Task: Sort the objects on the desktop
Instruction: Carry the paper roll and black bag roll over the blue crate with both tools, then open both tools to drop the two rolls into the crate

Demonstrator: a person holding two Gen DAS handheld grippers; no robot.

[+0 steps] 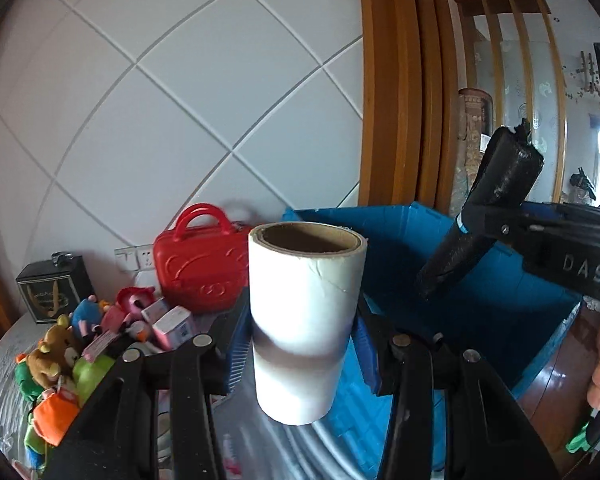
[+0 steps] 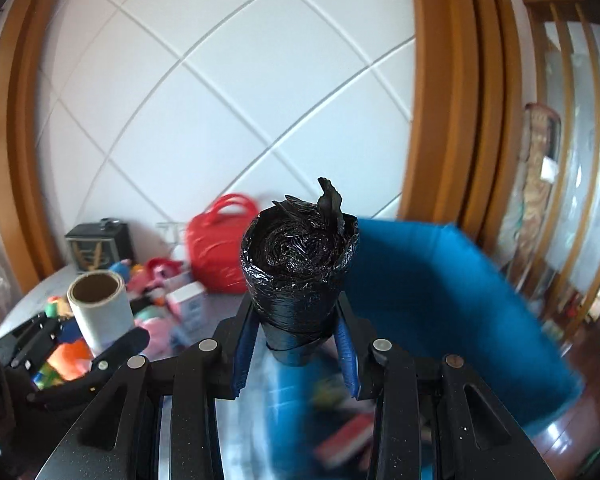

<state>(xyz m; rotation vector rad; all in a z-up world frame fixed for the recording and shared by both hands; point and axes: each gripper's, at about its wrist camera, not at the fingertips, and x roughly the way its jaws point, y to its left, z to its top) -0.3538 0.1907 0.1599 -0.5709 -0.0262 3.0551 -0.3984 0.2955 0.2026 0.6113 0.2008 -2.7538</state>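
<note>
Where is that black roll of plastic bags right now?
The black roll is clamped upright in the right gripper, held in the air over the blue bin, to the right of the white roll.

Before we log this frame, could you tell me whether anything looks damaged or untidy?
The black bag roll in the right tongs has a frayed, torn top. The white roll in the left tongs looks intact apart from a loose edge.

We cannot make out the things inside the blue bin (image 2: 440,280): motion blur smears them, perhaps books or boxes.
</note>
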